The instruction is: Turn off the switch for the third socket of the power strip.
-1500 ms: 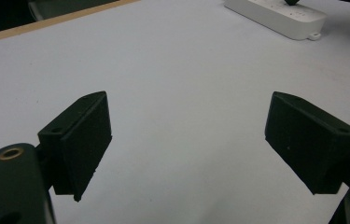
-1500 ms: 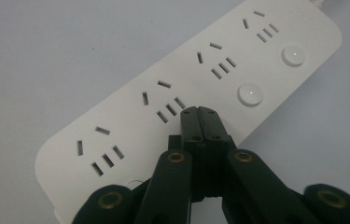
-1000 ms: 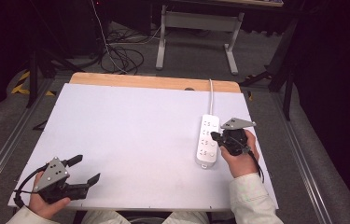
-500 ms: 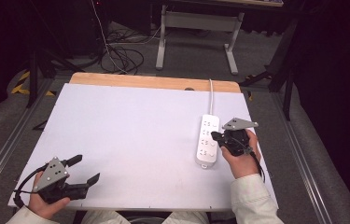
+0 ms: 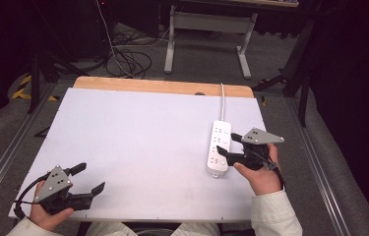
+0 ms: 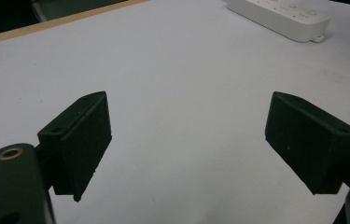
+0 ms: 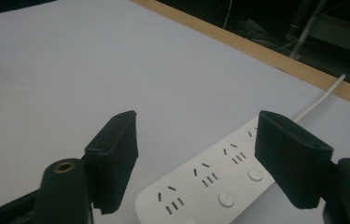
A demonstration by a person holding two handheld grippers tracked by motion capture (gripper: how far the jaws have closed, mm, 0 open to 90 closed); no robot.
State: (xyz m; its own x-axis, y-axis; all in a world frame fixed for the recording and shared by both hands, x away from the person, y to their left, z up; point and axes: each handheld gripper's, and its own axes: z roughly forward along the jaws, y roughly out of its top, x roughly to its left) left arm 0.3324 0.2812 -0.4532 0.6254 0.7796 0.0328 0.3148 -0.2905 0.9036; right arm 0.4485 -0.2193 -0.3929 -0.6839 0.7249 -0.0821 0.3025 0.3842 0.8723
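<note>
A white power strip (image 5: 219,147) with several sockets and round buttons lies on the right side of the white table; its white cord (image 5: 223,102) runs off over the far edge. My right gripper (image 5: 227,146) hovers at the strip's right side, open, jaws pointing left across it. In the right gripper view the power strip (image 7: 214,186) lies just past and between the spread jaws. My left gripper (image 5: 89,178) rests at the near left corner, open and holding nothing. In the left gripper view the power strip (image 6: 279,16) sits far off at the top right.
The white table top (image 5: 138,142) has a wooden strip (image 5: 162,87) along its far edge. Behind the table stand a grey desk frame (image 5: 206,29) and loose cables (image 5: 128,56) on the floor. Metal rails run along both sides.
My right gripper has edged slightly away from me and to the left, closer over the power strip. The left gripper has not moved.
</note>
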